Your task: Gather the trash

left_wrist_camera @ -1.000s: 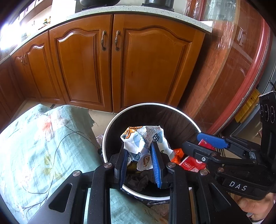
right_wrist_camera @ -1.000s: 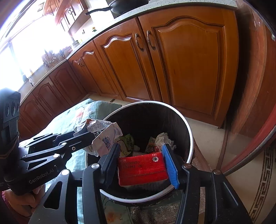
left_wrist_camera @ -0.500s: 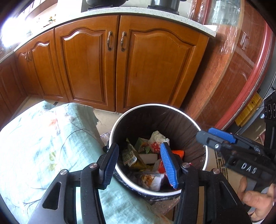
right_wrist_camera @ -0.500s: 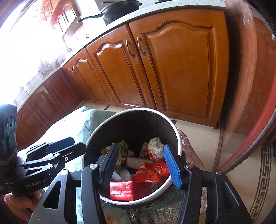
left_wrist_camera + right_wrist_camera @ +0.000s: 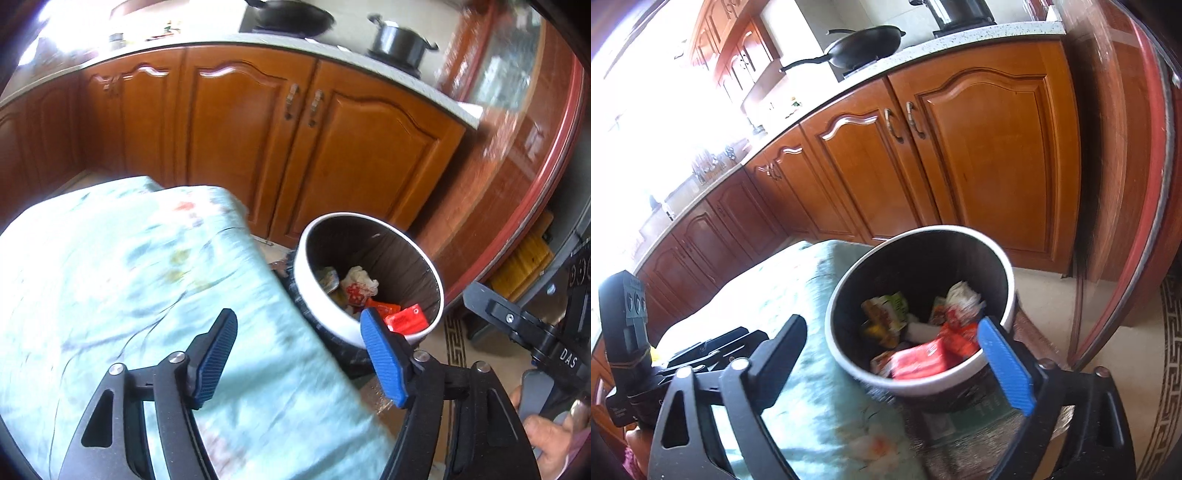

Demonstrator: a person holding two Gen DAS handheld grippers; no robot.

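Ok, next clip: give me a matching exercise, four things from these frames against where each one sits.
Things:
1. red packet
2. frying pan
3. lidded pot
4. floral cloth

Places:
A. on the worktop, pot's left
B. beside the bin, under the left gripper
C. inside the bin
D. on the worktop's right end

Pairs: 1-C, 2-A, 3-D, 4-B

The trash bin (image 5: 1004,280) stands on the floor before the cabinets (image 5: 979,155), just beside a cloth-covered surface (image 5: 129,280) at its left. Wrappers (image 5: 919,356) lie inside the bin. A pan (image 5: 864,46) sits on the counter (image 5: 960,38) above
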